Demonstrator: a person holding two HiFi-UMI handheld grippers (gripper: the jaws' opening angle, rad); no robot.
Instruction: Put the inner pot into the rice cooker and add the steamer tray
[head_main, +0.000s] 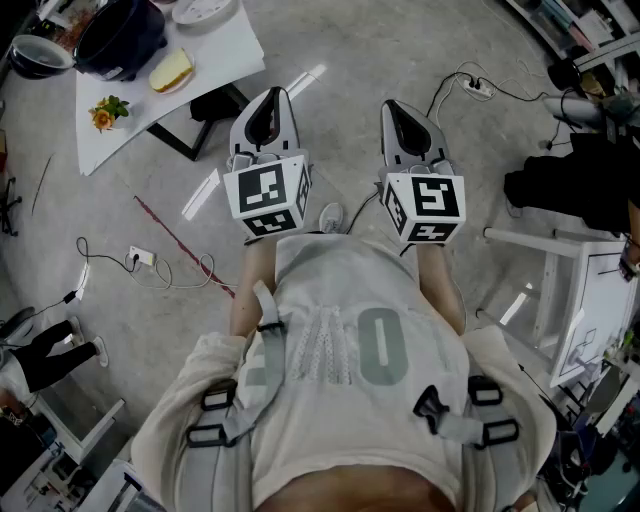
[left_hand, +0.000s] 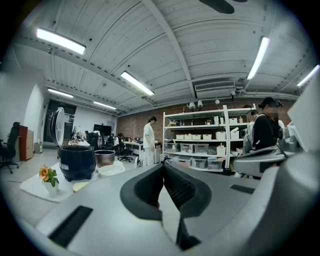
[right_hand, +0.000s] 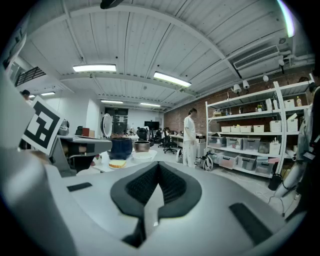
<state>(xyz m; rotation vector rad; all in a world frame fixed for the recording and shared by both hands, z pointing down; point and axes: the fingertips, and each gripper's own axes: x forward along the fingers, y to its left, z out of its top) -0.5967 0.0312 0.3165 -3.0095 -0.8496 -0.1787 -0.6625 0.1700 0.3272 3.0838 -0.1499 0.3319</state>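
Observation:
The dark rice cooker (head_main: 120, 35) stands on a white table (head_main: 215, 55) at the far left, its lid (left_hand: 58, 127) raised. In the left gripper view the metal inner pot (left_hand: 104, 158) sits just right of the cooker (left_hand: 77, 161), and the white steamer tray (left_hand: 112, 170) lies in front of the pot. The right gripper view shows the cooker (right_hand: 120, 148), the pot (right_hand: 142, 146) and the tray (right_hand: 142, 155) as well. My left gripper (head_main: 268, 100) and right gripper (head_main: 400, 108) are held side by side over the floor, well short of the table. Both are shut and empty.
A slice of bread (head_main: 170, 70) and a small vase of flowers (head_main: 105, 112) sit on the table's near side. Cables and a socket strip (head_main: 140, 257) lie on the floor at the left. A white frame (head_main: 560, 290) stands at the right. A person in white (left_hand: 148, 141) stands by the shelves.

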